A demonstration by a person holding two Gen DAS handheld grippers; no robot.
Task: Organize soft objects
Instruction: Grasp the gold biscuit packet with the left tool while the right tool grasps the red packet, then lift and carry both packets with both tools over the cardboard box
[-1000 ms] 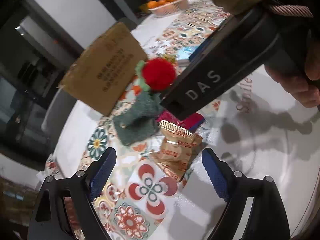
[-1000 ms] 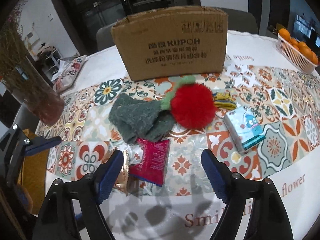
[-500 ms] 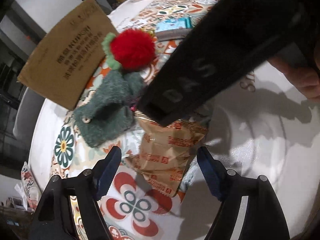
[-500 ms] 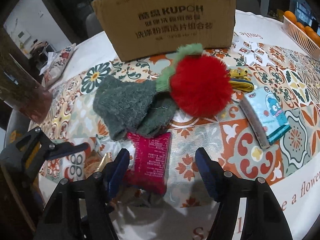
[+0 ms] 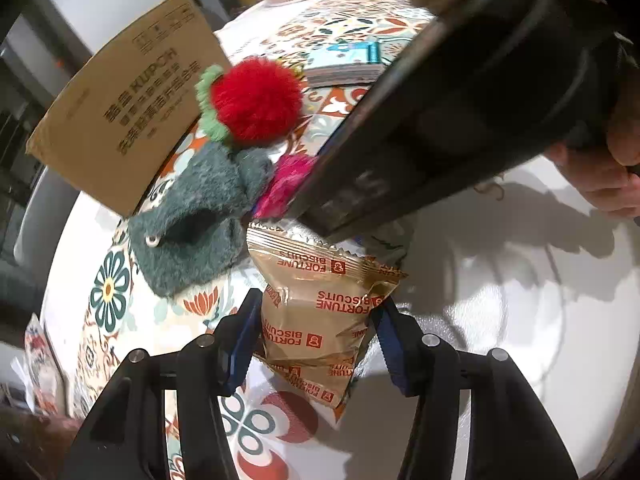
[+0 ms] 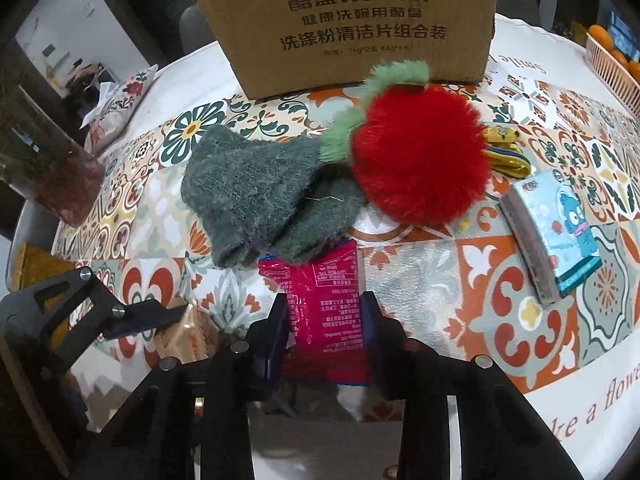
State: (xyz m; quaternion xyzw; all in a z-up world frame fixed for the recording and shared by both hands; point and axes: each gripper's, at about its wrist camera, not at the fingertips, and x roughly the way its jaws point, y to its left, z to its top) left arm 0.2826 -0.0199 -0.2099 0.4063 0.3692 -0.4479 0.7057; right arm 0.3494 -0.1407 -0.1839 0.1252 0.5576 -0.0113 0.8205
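On a tiled-pattern tablecloth, the left gripper pinches a crinkly gold foil biscuit packet between its blue pads, long axis running away from the camera. To its right, the right gripper clamps a glossy magenta snack packet, lengthwise toward a fuzzy grey-green knit sock. A round, fluffy red pompom lies rightward, touching the sock, before an upright cardboard box.

Tight spots and open spots on the table

I am seeing soft things crowding the way ahead: the green sock and the red pompom are lying close together, and the cardboard box is standing behind them like a wall. The tissue pack is sitting apart, leaving bare tablecloth between.
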